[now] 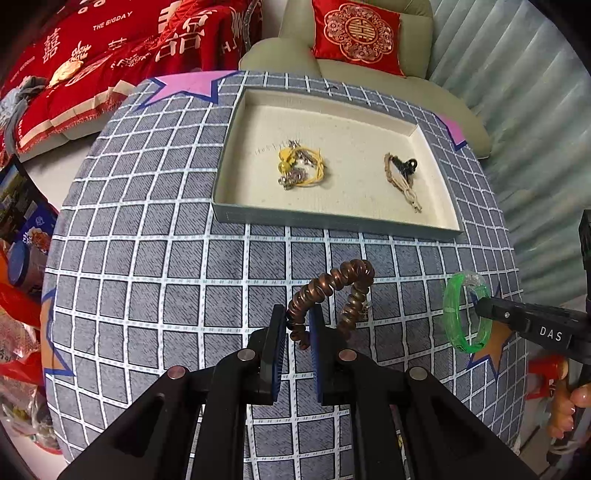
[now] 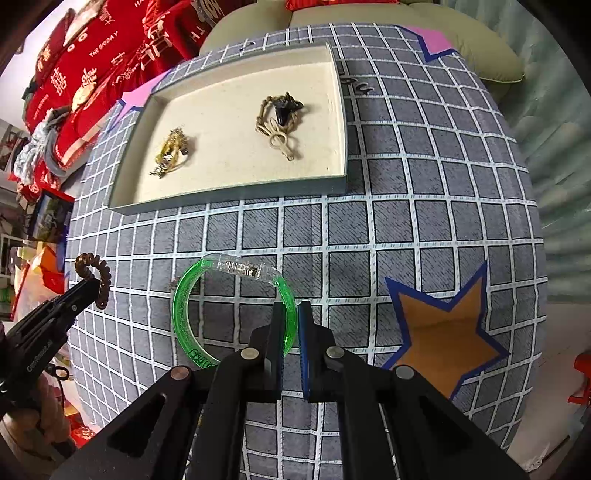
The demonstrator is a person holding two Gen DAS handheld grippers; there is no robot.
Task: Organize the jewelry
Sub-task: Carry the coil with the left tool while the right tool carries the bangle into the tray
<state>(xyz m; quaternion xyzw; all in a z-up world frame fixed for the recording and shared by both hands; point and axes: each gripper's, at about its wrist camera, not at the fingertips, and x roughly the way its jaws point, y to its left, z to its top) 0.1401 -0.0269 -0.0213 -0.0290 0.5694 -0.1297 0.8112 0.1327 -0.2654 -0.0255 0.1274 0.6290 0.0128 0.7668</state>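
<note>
Upper left of both views: red fabric (image 1: 110, 48) printed in white with "THE BIGDAY" and double-happiness characters. Top centre, left view: red cushion (image 1: 356, 35) bearing the same character. Right edge: right gripper (image 1: 480, 308) lettered "DAS".

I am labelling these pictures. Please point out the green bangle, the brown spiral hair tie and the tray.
green bangle (image 2: 179, 314): right wrist view, on its green left arc.
brown spiral hair tie (image 1: 332, 280): left wrist view, on its upper coil.
tray (image 1: 332, 220): left wrist view, on its near outer wall.
</note>
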